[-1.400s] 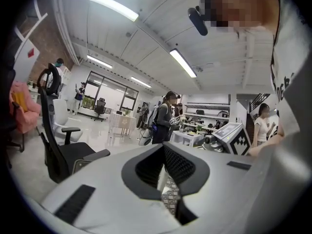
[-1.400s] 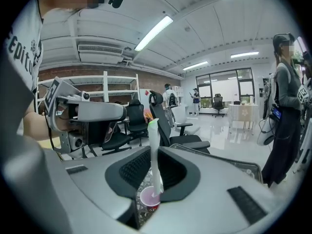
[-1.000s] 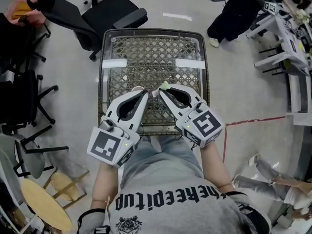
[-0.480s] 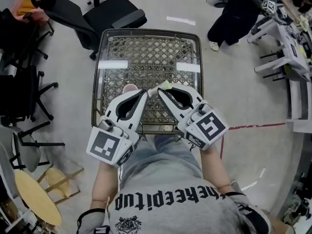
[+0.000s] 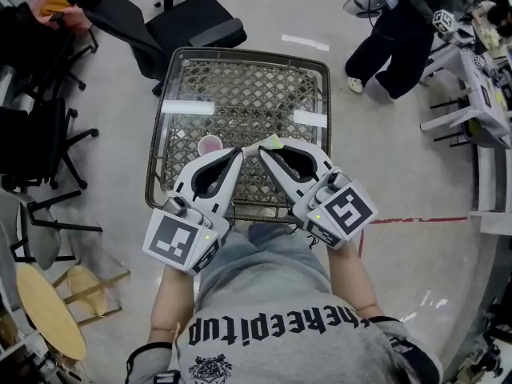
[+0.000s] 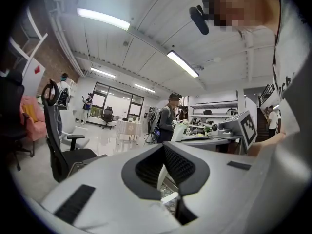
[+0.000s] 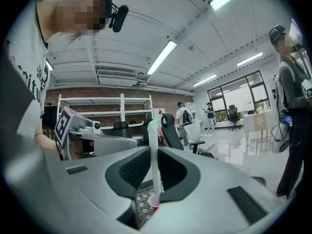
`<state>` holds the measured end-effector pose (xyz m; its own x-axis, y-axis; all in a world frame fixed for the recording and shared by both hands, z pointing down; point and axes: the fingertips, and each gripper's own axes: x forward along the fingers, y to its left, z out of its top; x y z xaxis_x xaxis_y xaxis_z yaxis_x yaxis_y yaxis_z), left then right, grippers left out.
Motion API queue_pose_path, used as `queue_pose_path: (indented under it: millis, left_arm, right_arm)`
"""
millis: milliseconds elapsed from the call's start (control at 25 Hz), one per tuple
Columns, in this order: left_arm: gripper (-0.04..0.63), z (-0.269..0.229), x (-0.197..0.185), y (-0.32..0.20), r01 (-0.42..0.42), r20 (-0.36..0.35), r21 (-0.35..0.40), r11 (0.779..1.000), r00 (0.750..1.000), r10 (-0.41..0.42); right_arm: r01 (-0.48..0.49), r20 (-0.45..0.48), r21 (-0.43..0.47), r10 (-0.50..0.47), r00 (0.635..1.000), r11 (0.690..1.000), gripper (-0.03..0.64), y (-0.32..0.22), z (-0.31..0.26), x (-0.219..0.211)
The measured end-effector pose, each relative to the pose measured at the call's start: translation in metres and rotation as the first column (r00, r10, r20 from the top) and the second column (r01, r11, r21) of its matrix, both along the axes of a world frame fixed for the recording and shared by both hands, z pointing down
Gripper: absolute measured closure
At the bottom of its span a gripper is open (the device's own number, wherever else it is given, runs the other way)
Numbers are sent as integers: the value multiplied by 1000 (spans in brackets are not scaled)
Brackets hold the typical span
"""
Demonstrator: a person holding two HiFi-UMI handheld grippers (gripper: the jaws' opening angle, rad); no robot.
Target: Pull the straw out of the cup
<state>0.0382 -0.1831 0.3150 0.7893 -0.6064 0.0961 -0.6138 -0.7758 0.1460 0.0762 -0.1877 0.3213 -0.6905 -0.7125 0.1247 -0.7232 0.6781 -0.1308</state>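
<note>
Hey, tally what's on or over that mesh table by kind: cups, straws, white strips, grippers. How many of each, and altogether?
Pink cup: 1
Straw: 1
White strips: 2
Grippers: 2, the left gripper and the right gripper
Total: 6

Black gothic lettering runs across the person's grey shirt (image 5: 280, 328), near in the head view and upside down there; it seems to read "thekeepitup", the first letters uncertain. The right gripper view shows "itu" of it. The left marker cube (image 5: 182, 244) and right marker cube (image 5: 346, 211) carry black-and-white square codes without letters.
</note>
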Motion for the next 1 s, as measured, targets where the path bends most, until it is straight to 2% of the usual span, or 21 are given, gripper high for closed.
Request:
queue_pose_path:
  millis: [400,600,800,1000]
  left_arm:
    - [569,-4,-3,2,31,7,17,999,999,-31]
    - [569,0,-12,2,23,44,-39,999,999,-21]
    - [569,-6,-5,1,33,13,23,999,999,-33]
    - [569,-2,4,0,31,19,18,999,999,-31]
  right_arm:
    - [28,11,36,-28,1000,999,557,3,-9,-2]
    - [31,10,35,-31,999,999,557,-1,-13,-12]
    - [31,14,47,-32,999,998,557,3,-14,-3]
    - [34,17,46,-35,999,998,557,2,-12,4]
